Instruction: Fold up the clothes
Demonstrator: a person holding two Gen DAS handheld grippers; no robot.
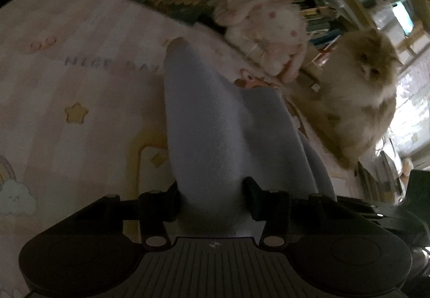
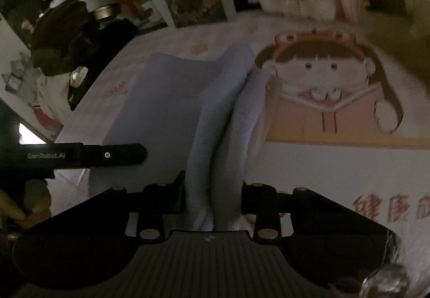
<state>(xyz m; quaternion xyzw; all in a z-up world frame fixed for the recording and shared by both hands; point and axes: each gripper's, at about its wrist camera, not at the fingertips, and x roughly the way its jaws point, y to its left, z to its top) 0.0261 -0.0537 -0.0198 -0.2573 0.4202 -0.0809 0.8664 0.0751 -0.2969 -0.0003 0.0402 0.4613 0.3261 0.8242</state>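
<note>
Gripping the pale blue garment (image 1: 215, 123), both tools (image 1: 212, 198) (image 2: 213, 198) pinch bunched cloth.

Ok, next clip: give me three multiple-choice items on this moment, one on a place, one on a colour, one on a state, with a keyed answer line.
1. Where is the cat in the left wrist view?
A. Right of the cloth, on the printed blanket
B. Under the cloth
C. Between the gripper fingers

2. What colour is the cloth being handled?
A. Dark red
B. Pale blue
C. Bright green

3. What state is the right hand-held gripper in?
A. Wide open over bare blanket
B. Out of view
C. Closed on bunched cloth

Answers: 1 A, the fluffy cat sits at the right edge beside the plush toy. 2 B, the fabric reads light blue in both views. 3 C, folds of cloth fill the gap between its fingers; the left hand-held gripper pinches the same cloth.
</note>
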